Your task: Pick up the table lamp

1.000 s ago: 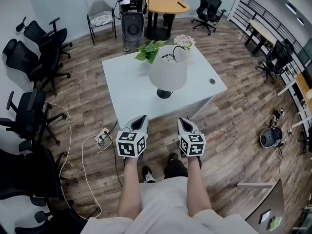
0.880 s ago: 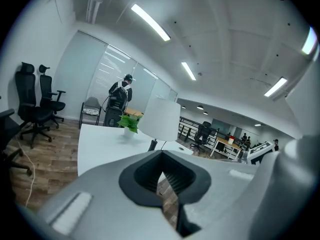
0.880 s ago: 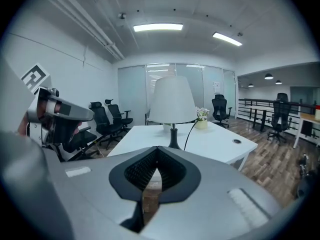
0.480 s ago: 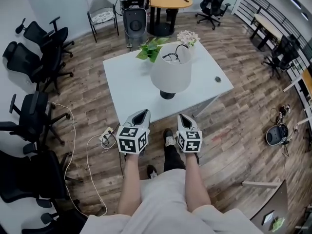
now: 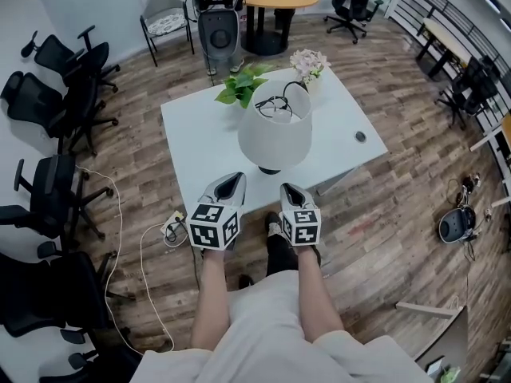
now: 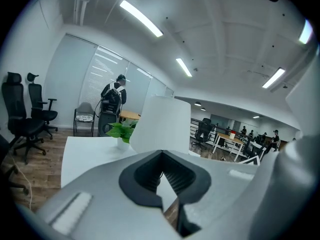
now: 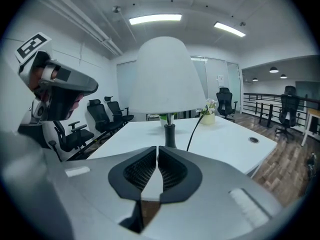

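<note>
Head view looks down; both gripper views face the lamp (image 5: 275, 132).

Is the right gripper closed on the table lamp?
No, the right gripper is shut on nothing; the table lamp stands untouched ahead of it.

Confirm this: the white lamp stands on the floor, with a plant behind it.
Not the floor: the lamp stands on the table, as the head view shows. The plant is behind it.
</note>
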{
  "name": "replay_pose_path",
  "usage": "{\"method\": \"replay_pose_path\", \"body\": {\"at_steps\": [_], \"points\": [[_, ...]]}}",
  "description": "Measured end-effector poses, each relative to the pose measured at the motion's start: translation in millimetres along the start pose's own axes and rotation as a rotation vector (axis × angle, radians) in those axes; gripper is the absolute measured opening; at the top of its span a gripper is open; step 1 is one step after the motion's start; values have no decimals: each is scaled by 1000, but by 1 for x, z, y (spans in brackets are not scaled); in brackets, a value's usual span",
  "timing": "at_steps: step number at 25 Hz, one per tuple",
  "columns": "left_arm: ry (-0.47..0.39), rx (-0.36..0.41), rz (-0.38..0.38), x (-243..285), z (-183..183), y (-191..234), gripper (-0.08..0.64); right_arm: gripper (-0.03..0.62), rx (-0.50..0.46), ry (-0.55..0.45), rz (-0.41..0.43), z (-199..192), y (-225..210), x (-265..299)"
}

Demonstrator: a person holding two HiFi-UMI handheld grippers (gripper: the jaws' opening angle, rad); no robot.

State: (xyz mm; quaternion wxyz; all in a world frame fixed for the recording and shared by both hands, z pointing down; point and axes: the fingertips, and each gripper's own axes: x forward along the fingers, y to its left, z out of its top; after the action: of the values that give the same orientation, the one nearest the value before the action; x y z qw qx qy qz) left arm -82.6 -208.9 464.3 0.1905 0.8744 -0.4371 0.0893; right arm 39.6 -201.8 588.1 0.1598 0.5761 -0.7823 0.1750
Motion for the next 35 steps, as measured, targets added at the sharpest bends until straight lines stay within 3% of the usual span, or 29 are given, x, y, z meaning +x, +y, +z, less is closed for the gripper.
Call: {"method": "replay_pose_path", "body": {"at_steps": [9, 14, 21, 35], "points": [[-59, 22, -9, 56, 22, 22, 0, 94, -17, 13, 35, -11, -19, 83], [-48, 96, -66, 66, 25, 33, 0, 162, -54, 17, 59, -23, -24, 120], [-77, 137, -85, 70, 30, 43, 0, 245, -103, -101, 16, -7, -28, 143], [-136, 101, -86, 76, 13, 53, 0, 255, -146, -171, 33, 11, -25, 168]]}}
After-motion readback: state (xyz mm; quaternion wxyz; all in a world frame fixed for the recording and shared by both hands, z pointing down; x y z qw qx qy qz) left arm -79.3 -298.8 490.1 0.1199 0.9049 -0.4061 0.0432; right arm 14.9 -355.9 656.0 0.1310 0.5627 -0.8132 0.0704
